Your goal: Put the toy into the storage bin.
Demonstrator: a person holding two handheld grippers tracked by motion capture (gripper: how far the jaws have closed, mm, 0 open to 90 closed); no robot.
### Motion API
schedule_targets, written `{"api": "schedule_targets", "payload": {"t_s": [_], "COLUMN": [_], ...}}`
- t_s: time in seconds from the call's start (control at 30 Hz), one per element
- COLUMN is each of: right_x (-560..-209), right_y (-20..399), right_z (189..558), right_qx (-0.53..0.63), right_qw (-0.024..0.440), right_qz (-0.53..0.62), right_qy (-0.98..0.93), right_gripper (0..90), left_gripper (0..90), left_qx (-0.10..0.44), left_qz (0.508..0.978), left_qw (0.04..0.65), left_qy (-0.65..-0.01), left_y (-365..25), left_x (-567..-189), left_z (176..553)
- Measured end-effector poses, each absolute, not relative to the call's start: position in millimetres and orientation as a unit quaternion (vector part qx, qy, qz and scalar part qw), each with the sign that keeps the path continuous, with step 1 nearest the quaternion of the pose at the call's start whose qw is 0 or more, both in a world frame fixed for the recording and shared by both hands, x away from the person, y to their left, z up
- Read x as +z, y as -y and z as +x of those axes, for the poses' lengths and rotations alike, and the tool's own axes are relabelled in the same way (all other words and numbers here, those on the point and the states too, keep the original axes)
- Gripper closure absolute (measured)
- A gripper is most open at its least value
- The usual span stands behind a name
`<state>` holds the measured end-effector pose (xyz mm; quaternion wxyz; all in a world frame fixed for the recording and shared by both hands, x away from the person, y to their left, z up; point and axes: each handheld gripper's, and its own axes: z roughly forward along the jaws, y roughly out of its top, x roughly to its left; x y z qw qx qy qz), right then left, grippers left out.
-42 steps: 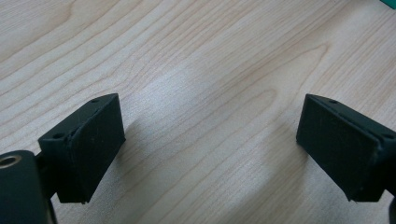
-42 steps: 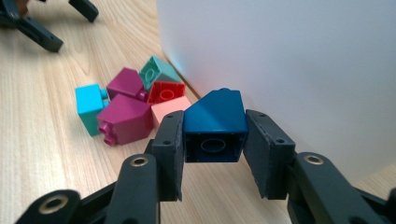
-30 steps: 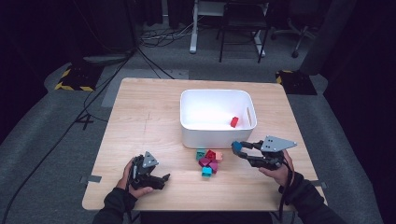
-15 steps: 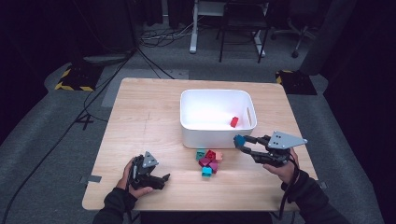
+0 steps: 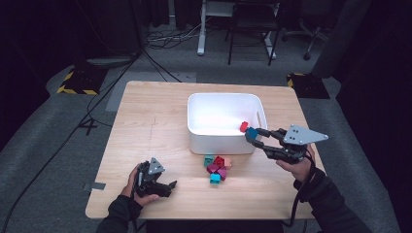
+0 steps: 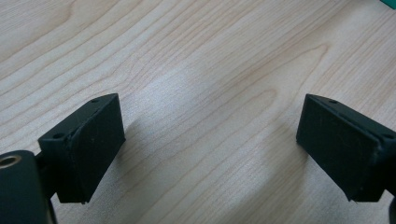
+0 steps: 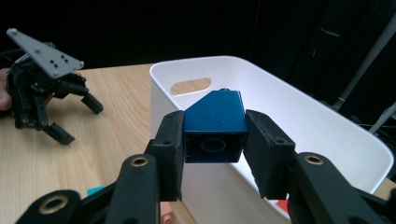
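Nearest us, at the table's [image 5: 145,121] front-left corner, our left gripper [image 5: 163,187] rests on the wood with its jaws spread wide and nothing between them; the left gripper view has only bare grain between the pads [image 6: 88,144]. Toward the middle of the front edge lies the small heap of loose blocks [image 5: 217,167] (pink, red, teal and one peach-coloured), just in front of the white bin [image 5: 221,141]. To the right of that heap, near the table's right edge, our right gripper [image 5: 252,135] is clenched on a blue block [image 7: 215,126], whose flat sides sit squarely between the two pads, and it hangs at the bin's front-right corner, about level with the rim. Inside the bin, close to its right wall, one red block [image 5: 243,126] already lies. We judge the step in hand to be carrying the blue block over the rim and dropping it in. The risk from here is mostly the rim: if we move forward too low, the block or the lower jaw could catch the wall and push the light bin toward the far edge. Releasing too early, before the block is clear of the wall, would bounce it back onto the table among the heap.
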<state>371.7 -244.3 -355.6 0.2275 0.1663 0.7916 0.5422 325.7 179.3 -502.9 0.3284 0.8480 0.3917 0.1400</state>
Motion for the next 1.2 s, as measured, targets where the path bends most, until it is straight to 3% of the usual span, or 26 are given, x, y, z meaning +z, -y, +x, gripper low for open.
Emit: {"api": "schedule_targets", "payload": {"t_s": [0.3, 1.2], "right_x": [-340.6, -342.5], "right_y": [236.7, 214.3], "right_z": [393.7, 473.0], "right_qx": [0.542, 0.511], "right_qw": [0.247, 0.227], "right_qz": [0.185, 0.26], "right_qy": [-0.782, -0.787], "right_gripper": [59.5, 59.5], "left_gripper": [8.0, 7.9], "left_qx": [0.14, 0.137], "left_qz": [0.848, 0.848], "left_qw": [0.328, 0.329], "left_qy": [-0.392, -0.392], "left_y": [-179.2, -179.1], "left_x": [-502.9, -503.2], "left_z": [325.7, 325.9]}}
